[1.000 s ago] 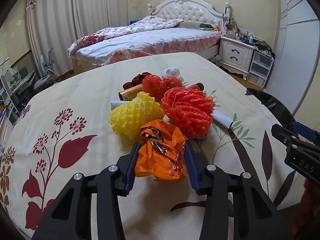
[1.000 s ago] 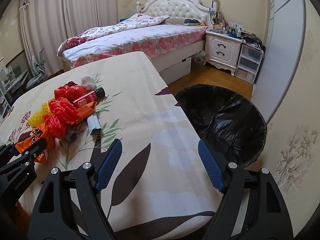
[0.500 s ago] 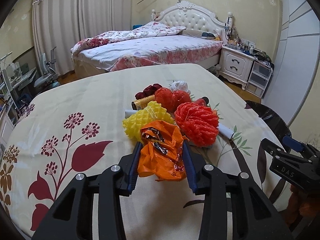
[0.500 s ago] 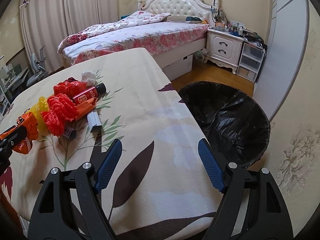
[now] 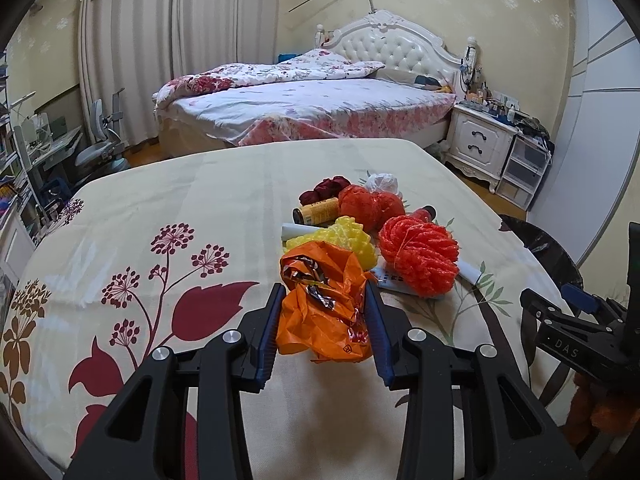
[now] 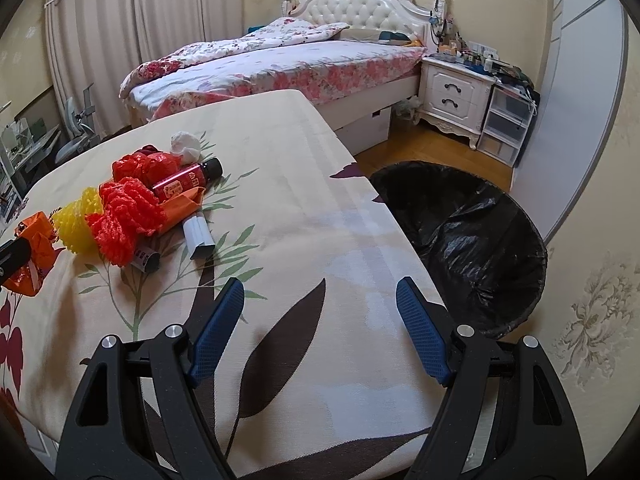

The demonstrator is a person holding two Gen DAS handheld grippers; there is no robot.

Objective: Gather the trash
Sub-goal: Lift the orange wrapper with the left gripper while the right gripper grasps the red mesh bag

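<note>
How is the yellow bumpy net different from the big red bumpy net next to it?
The yellow net is bright yellow; the red net is red-orange. The yellow net looks smaller and sits partly behind the orange bag; the red net looks bigger and shows almost whole. Both are bumpy foam mesh lying in the pile on the flowered table.

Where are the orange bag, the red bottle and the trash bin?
orange bag (image 5: 320,312), left wrist view, crumpled middle.
red bottle (image 6: 182,181), right wrist view, label.
trash bin (image 6: 476,240), right wrist view, black liner inside.

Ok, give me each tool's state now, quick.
Left tool: shut on the crumpled orange plastic bag.
Right tool: open, holding nothing.
</note>
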